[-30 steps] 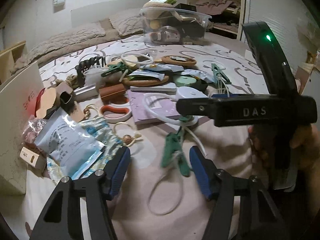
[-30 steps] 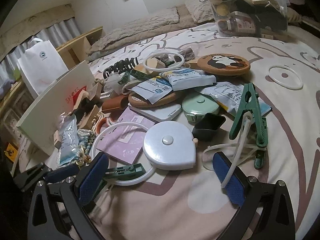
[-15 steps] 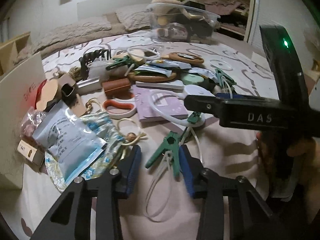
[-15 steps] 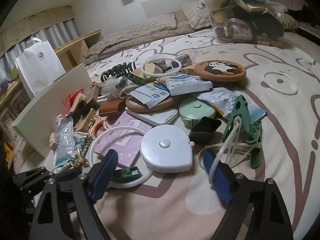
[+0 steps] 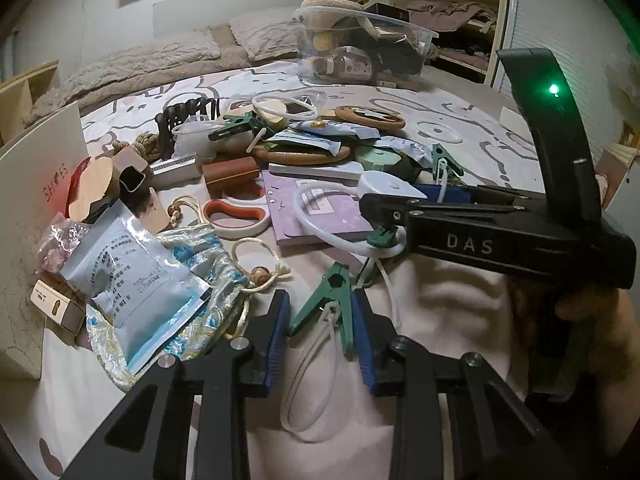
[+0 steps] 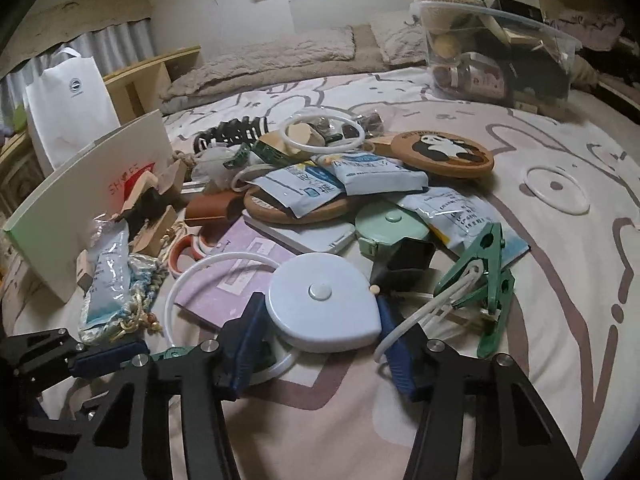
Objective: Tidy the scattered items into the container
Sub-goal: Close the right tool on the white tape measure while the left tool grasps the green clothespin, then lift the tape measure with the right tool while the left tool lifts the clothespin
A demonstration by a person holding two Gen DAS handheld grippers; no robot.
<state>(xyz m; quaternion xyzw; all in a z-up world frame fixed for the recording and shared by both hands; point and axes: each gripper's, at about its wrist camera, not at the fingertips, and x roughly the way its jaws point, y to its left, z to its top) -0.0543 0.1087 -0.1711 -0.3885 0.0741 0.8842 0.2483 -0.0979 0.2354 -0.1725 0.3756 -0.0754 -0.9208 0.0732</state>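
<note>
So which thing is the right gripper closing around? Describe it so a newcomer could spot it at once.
Start at the clutter heaped on the patterned bedspread, nearest the camera. Between the right gripper fingers lies a white tape measure, its jaws just closing on it. It alone is teardrop-shaped with a round centre button; the mint green tape measure behind is squarer.

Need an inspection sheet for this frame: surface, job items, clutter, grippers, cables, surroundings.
Surface: bedspread with a cartoon print, crowded at the middle.
Job's things: clear container at the far side, already partly filled; green clothespin; white tape measure.
Clutter: panda coaster, sachets, purple notebook, white rings.
Grippers: left hand-held gripper shut on the green clothespin; right hand-held gripper has just been closing, pads at the sides of the white tape measure.
Cables: nothing seen.
Surroundings: pillows, white paper bag, shelves.
</note>
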